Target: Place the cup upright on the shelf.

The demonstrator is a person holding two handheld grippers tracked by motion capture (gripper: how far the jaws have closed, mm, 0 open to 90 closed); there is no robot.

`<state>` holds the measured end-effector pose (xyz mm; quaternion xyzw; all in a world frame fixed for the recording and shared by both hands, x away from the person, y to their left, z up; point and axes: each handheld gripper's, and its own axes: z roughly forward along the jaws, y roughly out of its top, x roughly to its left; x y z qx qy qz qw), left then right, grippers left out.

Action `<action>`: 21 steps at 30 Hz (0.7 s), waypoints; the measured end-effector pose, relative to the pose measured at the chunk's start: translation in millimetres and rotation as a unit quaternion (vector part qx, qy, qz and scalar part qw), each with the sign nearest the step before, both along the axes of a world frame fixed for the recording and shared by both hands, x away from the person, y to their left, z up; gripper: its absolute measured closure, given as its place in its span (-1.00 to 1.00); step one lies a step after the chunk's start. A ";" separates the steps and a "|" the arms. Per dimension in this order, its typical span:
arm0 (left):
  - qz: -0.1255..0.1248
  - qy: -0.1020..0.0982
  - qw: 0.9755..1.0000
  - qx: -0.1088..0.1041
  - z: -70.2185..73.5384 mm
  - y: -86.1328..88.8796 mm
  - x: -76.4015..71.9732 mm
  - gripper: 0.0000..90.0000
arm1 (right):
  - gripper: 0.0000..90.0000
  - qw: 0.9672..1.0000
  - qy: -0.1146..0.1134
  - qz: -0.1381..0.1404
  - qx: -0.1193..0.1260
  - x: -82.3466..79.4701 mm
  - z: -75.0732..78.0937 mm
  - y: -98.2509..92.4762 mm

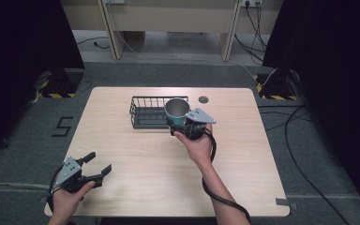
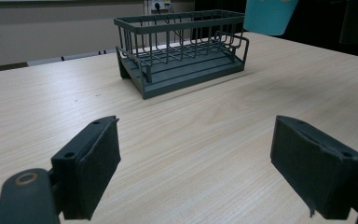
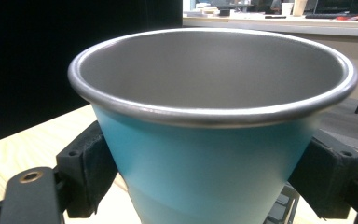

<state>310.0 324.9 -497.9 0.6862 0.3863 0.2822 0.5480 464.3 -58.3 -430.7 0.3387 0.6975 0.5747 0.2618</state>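
Cup held upright above the wire basket near the table's far edge.

Teal cup [image 3: 214, 158], steel-lined and empty, is clamped between the pads of the right gripper [image 1: 187, 125], low on its tapered wall, just over the right end of the wire basket [image 2: 182, 56]. Left gripper [image 1: 96, 168] rests near the table's [image 1: 243, 187] near-left corner, jaws spread and empty. Likely hazard: the taper may let the cup slide upward out of the pads, or its base may catch the basket rim during lowering.
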 end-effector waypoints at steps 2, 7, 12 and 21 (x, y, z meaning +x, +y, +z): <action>0.000 0.000 1.000 0.000 0.0 -0.1 -0.1 -0.67 | -0.61 1.000 0.001 0.000 0.001 0.9 0.4 1.0; 0.000 0.000 1.000 0.000 0.1 -0.2 -0.2 -0.67 | -0.61 1.000 0.003 0.000 0.002 3.2 0.1 3.6; -0.001 0.000 1.000 -0.001 0.1 -0.1 -0.1 -0.66 | -0.61 1.000 0.004 -0.001 0.003 6.2 0.7 6.5; -0.001 0.000 1.000 -0.001 0.1 -0.2 -0.1 -0.66 | -0.61 1.000 0.002 -0.001 0.006 11.8 4.6 11.8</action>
